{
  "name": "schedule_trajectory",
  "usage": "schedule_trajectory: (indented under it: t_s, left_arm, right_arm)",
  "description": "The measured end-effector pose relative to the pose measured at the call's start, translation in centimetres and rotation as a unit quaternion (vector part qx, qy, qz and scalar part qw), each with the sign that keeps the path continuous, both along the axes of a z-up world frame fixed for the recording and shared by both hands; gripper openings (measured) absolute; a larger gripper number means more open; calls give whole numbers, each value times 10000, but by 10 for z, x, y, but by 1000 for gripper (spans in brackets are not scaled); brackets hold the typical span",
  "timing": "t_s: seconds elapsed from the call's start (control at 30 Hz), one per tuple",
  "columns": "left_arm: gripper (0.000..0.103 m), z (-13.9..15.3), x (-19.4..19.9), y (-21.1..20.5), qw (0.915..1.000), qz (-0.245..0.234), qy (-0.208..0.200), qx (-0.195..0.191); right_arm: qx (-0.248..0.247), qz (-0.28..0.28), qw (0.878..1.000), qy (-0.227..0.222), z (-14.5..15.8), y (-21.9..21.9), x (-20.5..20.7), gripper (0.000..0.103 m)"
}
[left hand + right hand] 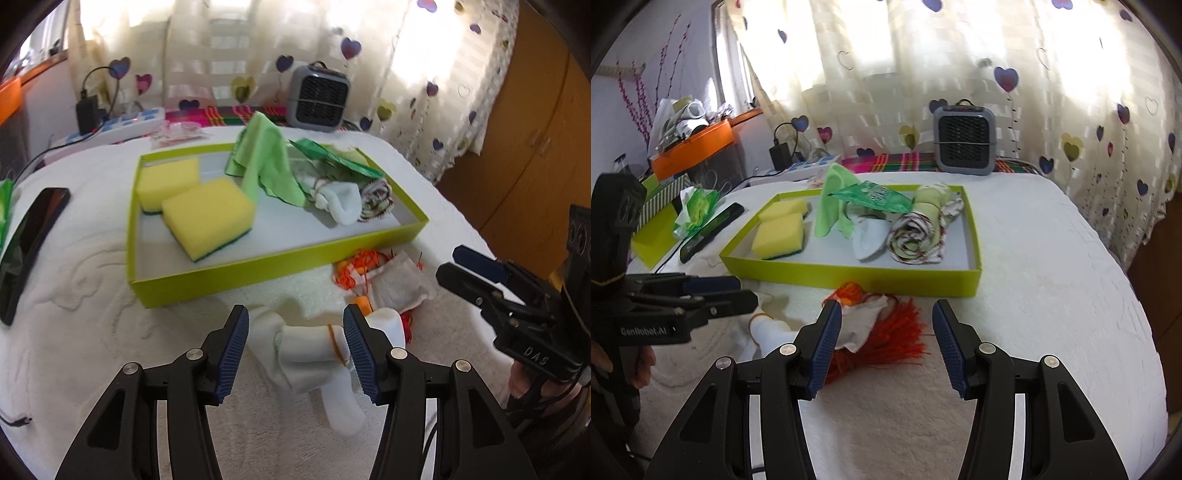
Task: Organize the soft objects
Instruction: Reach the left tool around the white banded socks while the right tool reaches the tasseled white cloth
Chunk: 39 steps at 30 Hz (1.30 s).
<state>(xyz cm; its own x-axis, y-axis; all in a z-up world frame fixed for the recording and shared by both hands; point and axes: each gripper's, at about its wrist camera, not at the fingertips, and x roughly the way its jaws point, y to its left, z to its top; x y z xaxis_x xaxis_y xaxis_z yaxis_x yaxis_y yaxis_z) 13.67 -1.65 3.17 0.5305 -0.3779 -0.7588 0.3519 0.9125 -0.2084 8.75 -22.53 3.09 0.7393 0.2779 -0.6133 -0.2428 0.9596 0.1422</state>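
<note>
Nearest, left claw (295,350) spread wide over a white sock roll (314,354) tied with a band, pads either side of it but not pressing; nothing gripped yet. Alongside, right claw (886,347) likewise open and empty, poised above an orange-fringed cloth bundle (879,325) with a pale pouch (400,284) touching it. Both loose items lying on the white bed cover (1052,295), just near of the green tray (236,269). Farther off, inside the tray: two yellow sponges (208,214) at the left, a green cloth (266,162) draped in the middle, a green packet (332,155) on top, another white sock (340,203) and a rolled patterned cloth (916,236) toward the right. Judged well along: most soft things boxed already, free floor left at the tray's near side. Remaining, by the look of it: sock roll and orange bundle with its pouch to lift across the near wall. Left of the tray, a dark phone (33,240), apparently not part of the sorting.
</note>
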Motion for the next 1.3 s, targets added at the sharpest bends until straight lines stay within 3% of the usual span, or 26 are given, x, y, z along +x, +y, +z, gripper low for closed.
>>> schedule_trajectory:
  t_s: [0.17, 0.4, 0.67, 1.13, 1.3]
  left_arm:
    - [53, 4, 2, -8, 9996, -215, -138, 94]
    - [54, -1, 0, -22, 9964, -831, -8, 156]
    - [54, 0, -12, -16, 9951, -987, 0, 39]
    - [56, -8, -35, -21, 9905, -1299, -81, 450]
    - [56, -10, -31, -18, 9921, -1207, -48, 335]
  right_arm:
    - [31, -105, 9999, 88, -4, -7, -4, 52]
    - [86, -184, 9997, 141, -5, -12, -7, 52]
    - [158, -27, 9997, 200, -7, -7, -5, 52]
    - [151, 499, 9986, 2, -1, 16, -6, 52]
    - [112, 552, 9984, 95, -2, 22, 7, 53]
